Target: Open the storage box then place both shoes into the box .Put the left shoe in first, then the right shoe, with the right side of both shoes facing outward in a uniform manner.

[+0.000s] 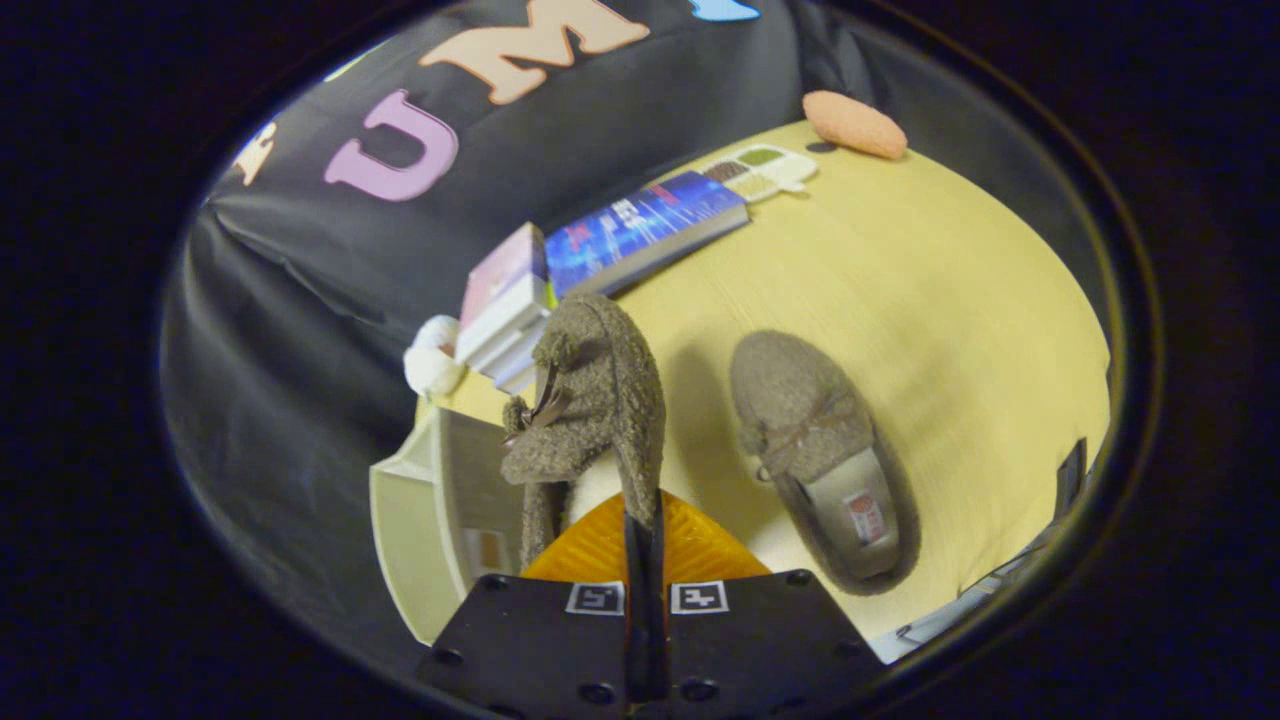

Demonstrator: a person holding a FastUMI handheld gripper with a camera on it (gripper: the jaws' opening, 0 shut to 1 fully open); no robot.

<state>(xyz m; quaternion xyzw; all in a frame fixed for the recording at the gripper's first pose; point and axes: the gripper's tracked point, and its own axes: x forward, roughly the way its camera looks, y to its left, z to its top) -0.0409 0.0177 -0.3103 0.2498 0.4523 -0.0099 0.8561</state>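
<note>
A: The claw [645,545] is nearly closed, its two orange fingers [700,550] drawn together with a thin dark gap between them. They pinch the side wall of a fuzzy brown slipper [590,400], which hangs lifted ahead of the fingers, toe pointing away, bow on its upper.

B: Both fingers on it?

A: It looks so; the slipper's edge runs straight down into the gap, pressed from each side.

B: Where is the box?

A: The cream storage box [425,520] sits just to one side of the held slipper, at the table's near corner beside the black cloth wall. Its opening seems turned toward the slipper; how far its lid stands open I cannot tell.

B: And the other shoe?

A: The second slipper [825,460] lies flat on the yellow table [950,300] on the other side of the fingers, apart from the held one, heel toward the claw, insole showing.

B: Room to move?

A: Bare tabletop stretches beyond the lying slipper. Farther off, along the wall, a stack of books [505,310] stands just beyond the held slipper's toe, with a white plush thing [432,360] beside it, a blue book [650,230] lying flat, a small palette of coloured squares [760,170], and an orange oval object [855,125] at the far edge.
</note>
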